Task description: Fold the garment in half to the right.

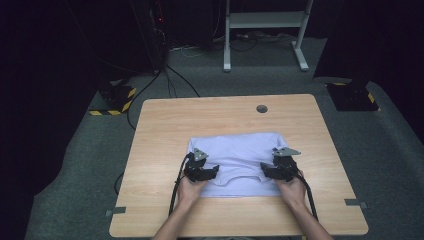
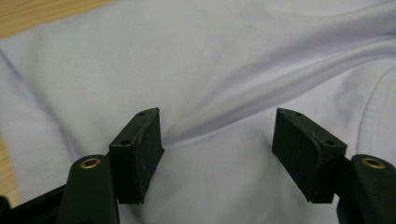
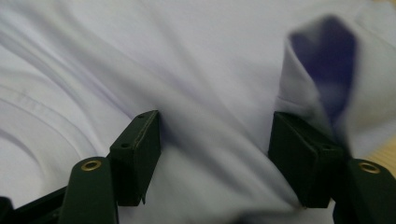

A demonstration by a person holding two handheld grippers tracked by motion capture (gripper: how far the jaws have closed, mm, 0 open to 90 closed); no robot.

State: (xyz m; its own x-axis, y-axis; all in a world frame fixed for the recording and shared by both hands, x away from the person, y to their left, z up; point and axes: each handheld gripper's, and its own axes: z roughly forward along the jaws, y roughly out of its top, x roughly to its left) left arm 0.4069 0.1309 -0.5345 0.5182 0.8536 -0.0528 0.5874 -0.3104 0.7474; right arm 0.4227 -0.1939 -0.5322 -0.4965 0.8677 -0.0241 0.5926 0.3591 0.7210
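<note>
Cloth first: from the high view, a pale lilac shirt (image 1: 239, 162) lies folded on the wooden table (image 1: 165, 125), and both hands rest on its near half. The left gripper (image 1: 214, 169) sits at the shirt's left side, the right gripper (image 1: 264, 170) at its right side, their tips turned toward each other.

Left gripper view: the jaws stand spread, the shirt (image 2: 224, 70) lying creased beneath and between them, nothing pinched.

Right gripper view: the jaws are spread too, with fabric (image 3: 187, 60) between them; a raised fold (image 3: 322, 65) rises just by the right-hand jaw.
</note>
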